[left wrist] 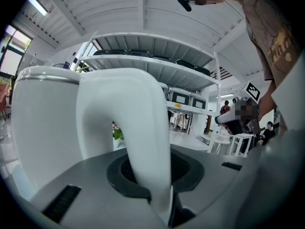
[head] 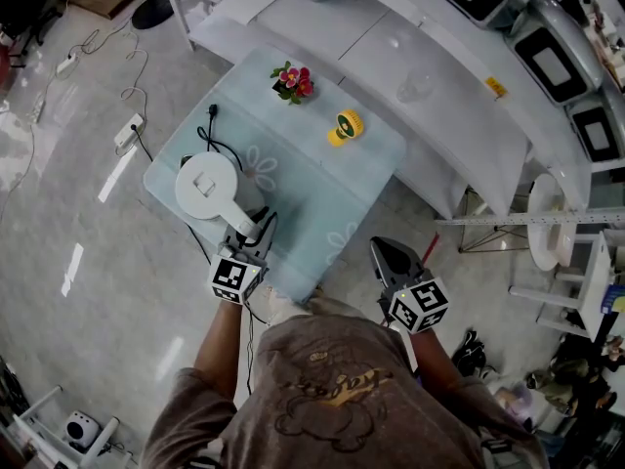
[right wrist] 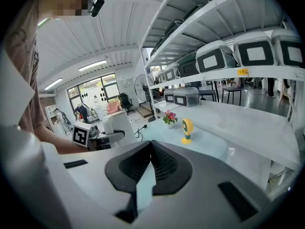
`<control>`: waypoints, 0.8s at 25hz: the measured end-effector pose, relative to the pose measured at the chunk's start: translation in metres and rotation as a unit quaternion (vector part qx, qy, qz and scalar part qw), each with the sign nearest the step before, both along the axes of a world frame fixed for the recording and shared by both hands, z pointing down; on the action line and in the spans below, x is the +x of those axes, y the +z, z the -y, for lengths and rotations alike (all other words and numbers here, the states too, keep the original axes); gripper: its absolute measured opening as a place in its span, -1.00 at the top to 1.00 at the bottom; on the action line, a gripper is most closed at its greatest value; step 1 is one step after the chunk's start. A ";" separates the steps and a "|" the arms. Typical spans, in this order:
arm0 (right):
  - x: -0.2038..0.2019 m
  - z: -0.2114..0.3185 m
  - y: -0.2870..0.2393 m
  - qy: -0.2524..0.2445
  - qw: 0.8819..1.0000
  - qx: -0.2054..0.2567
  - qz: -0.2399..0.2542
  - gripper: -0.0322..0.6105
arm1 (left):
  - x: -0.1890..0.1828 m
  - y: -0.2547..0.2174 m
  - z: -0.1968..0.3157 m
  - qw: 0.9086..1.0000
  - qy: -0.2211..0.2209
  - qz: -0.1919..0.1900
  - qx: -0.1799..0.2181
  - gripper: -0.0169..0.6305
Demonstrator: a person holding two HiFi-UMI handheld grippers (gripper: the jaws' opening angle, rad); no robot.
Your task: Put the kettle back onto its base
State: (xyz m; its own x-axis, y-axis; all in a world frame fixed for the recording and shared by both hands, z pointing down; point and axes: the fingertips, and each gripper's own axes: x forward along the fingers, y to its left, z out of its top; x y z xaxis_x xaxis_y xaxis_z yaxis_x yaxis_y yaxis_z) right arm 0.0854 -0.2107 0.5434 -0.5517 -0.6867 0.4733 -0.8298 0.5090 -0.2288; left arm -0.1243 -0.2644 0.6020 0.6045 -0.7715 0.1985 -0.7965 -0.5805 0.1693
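The white kettle (head: 207,189) stands at the left end of the pale blue table (head: 322,193), seen from above with its lid up. Its base is hidden beneath it; a black cord (head: 211,135) runs out from under it. My left gripper (head: 254,228) is shut on the kettle's handle (left wrist: 143,128), which rises between the jaws in the left gripper view, beside the kettle's body (left wrist: 43,128). My right gripper (head: 389,254) hangs off the table's near edge, shut with nothing in it (right wrist: 151,149). From there the kettle (right wrist: 116,123) shows at the left.
A small pot of flowers (head: 293,81) and a yellow desk fan (head: 345,125) stand at the table's far side. White shelving (head: 459,96) with boxed appliances runs behind it. A power strip (head: 128,131) and cables lie on the floor to the left.
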 end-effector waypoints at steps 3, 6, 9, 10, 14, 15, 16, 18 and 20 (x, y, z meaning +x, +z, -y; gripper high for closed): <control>-0.001 -0.001 0.001 -0.002 1.000 -0.001 -0.001 0.90 | 0.002 0.000 -0.001 1.000 0.001 0.000 0.002 0.68; -0.001 -0.004 0.001 -0.004 1.000 -0.003 0.000 0.90 | 0.004 0.000 -0.003 1.000 0.005 0.003 0.002 0.68; 0.000 -0.008 0.003 -0.005 1.000 -0.004 -0.001 0.90 | 0.008 0.002 -0.009 1.000 0.011 0.013 0.003 0.68; 0.001 -0.010 0.004 -0.005 1.000 -0.005 -0.001 0.90 | 0.009 0.004 -0.010 1.000 0.013 0.017 0.004 0.68; 0.003 -0.013 0.006 -0.007 1.000 -0.005 -0.004 0.90 | 0.013 0.008 -0.015 0.999 0.019 0.031 0.008 0.68; 0.003 -0.015 0.006 -0.008 1.000 -0.005 -0.005 0.90 | 0.015 0.009 -0.016 0.999 0.021 0.035 0.009 0.68; 0.003 -0.017 0.007 -0.009 1.000 -0.006 -0.007 0.90 | 0.016 0.010 -0.017 0.999 0.023 0.039 0.010 0.68; 0.003 -0.019 0.007 -0.013 1.000 -0.005 -0.010 0.90 | 0.019 0.010 -0.018 0.999 0.023 0.046 0.012 0.68; 0.003 -0.022 0.007 -0.014 1.000 -0.005 -0.011 0.90 | 0.019 0.012 -0.020 0.998 0.020 0.051 0.014 0.68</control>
State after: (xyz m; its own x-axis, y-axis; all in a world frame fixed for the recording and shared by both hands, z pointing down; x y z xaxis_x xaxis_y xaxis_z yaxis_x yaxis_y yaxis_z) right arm 0.0887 -0.1889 0.5505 -0.5601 -0.6666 0.4919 -0.8201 0.5301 -0.2154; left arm -0.1053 -0.2444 0.6138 0.6129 -0.7529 0.2398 -0.7846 -0.6157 0.0725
